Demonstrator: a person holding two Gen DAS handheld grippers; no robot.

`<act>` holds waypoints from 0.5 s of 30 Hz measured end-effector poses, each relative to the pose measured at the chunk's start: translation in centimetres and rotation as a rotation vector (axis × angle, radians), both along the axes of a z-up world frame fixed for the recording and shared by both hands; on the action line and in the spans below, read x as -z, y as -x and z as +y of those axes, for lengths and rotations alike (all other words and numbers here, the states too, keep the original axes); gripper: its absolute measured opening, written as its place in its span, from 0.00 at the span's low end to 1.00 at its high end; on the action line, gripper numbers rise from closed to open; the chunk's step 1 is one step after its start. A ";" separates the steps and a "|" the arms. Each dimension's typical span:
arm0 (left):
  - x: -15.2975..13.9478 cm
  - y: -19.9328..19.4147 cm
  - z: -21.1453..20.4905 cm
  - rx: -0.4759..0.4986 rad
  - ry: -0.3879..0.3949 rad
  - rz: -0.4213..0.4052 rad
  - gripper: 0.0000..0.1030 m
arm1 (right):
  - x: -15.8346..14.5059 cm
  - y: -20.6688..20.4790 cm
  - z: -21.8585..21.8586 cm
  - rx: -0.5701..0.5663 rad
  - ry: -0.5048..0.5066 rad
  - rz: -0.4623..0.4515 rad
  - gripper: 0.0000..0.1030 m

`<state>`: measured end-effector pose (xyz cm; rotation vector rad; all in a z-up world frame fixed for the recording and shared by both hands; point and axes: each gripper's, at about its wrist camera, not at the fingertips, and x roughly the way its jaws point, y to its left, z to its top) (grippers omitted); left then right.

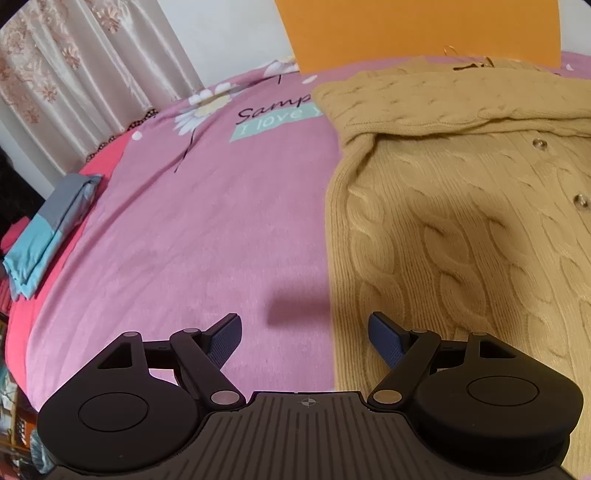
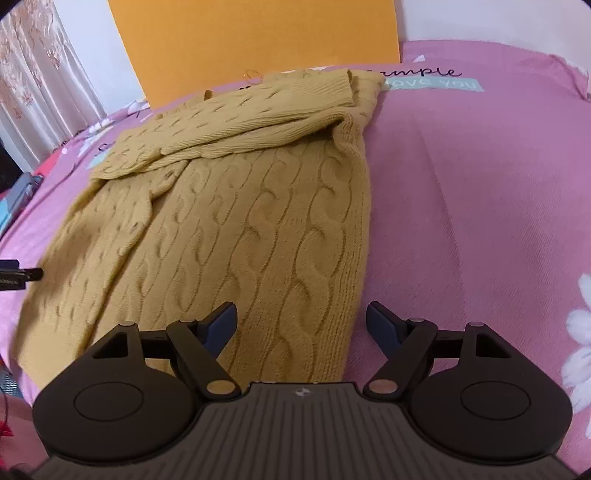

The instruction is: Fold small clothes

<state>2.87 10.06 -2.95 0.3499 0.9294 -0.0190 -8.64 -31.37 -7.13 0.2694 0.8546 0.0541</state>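
Note:
A mustard cable-knit cardigan (image 2: 236, 206) lies flat on the pink bedsheet (image 2: 461, 206), both sleeves folded across its upper part. In the left wrist view the cardigan (image 1: 461, 229) fills the right half, with its buttons near the right edge. My left gripper (image 1: 304, 332) is open and empty, hovering over the cardigan's left edge near its hem. My right gripper (image 2: 301, 321) is open and empty, hovering over the cardigan's right edge near its hem. A tip of the left gripper (image 2: 22, 275) shows at the left edge of the right wrist view.
A folded grey and blue garment (image 1: 48, 232) lies at the bed's left edge on a red cover. An orange board (image 1: 424, 33) stands against the wall behind the bed. Curtains (image 1: 74, 74) hang at the far left. Bare pink sheet (image 1: 184, 240) lies left of the cardigan.

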 end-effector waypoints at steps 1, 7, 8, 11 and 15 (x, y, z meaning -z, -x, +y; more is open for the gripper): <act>0.0 0.1 0.1 0.000 0.004 0.006 1.00 | 0.0 0.2 0.0 -0.006 -0.009 0.000 0.79; 0.1 0.5 0.6 -0.006 0.020 0.042 1.00 | -0.1 1.1 0.0 -0.049 -0.034 0.003 0.79; 0.0 0.6 0.7 -0.005 0.027 0.048 1.00 | -0.1 1.3 -0.1 -0.057 -0.040 0.004 0.79; 0.0 0.8 1.2 -0.001 0.061 0.070 1.00 | -0.1 1.7 -0.1 -0.071 -0.061 0.006 0.79; -0.1 1.1 2.8 0.018 0.203 0.143 1.00 | -0.1 2.1 -0.6 -0.077 -0.108 0.009 0.79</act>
